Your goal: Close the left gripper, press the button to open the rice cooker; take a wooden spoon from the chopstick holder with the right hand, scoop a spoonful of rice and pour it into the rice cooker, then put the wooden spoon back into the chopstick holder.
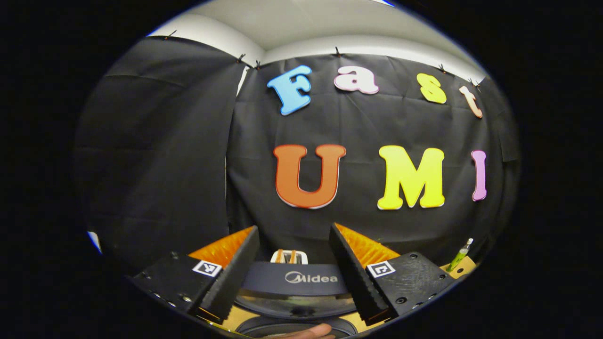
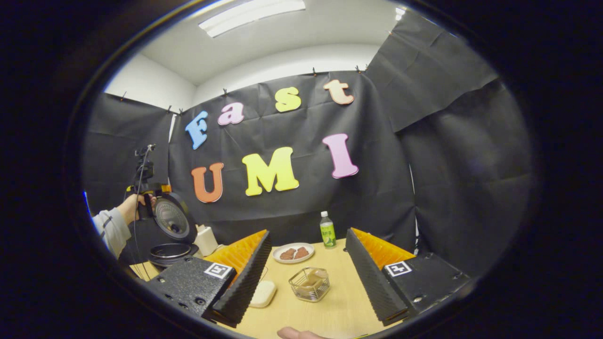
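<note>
On table [image 2: 339, 301], rice cooker [image 2: 170, 235] lid-up

At lower centre we see a light wooden bench [image 2: 330, 301], a white plate [image 2: 293, 253] with brown pieces, a green-labelled bottle [image 2: 327, 230]; at left, a black rice cooker [image 2: 167, 235] and grey sleeve [image 2: 110, 230].

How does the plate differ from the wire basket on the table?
The plate is white, flat and solid, while the wire basket is see-through metal mesh with raised walls. The plate carries two dark brown pieces; the wire basket holds something tan that is too small to identify. The plate lies farther back, beside the green bottle; the wire basket stands nearer the camera. Both rest on the wooden table, between the right gripper's open fingers.
</note>
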### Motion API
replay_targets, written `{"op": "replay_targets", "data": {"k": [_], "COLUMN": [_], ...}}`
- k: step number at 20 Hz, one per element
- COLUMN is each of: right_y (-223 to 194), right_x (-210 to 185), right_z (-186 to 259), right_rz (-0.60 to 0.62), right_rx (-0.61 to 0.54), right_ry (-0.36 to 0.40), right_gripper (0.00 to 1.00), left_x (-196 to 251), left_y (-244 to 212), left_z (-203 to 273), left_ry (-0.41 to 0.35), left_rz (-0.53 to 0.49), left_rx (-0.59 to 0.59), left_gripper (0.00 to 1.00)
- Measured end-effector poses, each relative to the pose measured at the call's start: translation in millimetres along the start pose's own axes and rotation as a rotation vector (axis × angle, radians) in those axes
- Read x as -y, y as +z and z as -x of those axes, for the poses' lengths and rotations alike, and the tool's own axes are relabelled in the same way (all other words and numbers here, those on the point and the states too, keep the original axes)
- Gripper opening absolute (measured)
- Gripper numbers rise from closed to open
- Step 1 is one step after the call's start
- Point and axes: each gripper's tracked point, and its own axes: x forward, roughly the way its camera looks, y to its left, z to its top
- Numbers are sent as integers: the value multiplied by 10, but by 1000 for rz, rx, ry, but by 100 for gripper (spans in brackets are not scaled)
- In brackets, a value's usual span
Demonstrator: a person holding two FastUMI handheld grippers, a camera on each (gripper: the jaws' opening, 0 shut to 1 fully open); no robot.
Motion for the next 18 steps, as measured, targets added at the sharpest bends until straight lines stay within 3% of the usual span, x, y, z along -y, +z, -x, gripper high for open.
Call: {"op": "replay_targets", "data": {"k": [2, 3, 7, 8, 13, 18], "right_y": [-28, -17, 62, 102, 333, 612], "right_x": [11, 7, -56, -113, -197, -266], "right_z": [7, 24, 187, 265, 623, 987], "right_rz": [-3, -7, 10, 10, -43, -48], "right_rx": [-9, -10, 11, 21, 83, 146], "right_ry": [-9, -10, -7, 8, 40, 55], "right_gripper": [100, 92, 92, 100, 100, 100], "left_x": [-4, -5, -13, -7, 8, 41], "left_y": [9, -45, -144, -174, -400, -1239], "left_z": [42, 98, 402, 485, 906, 1323], "left_ry": [-19, -21, -23, -23, -24, -16], "left_rz": [-5, -4, -12, -14, -23, -37], "left_rx": [-8, -34, -112, -129, -198, -484], "left_gripper": [100, 100, 97, 97, 97, 96]}}
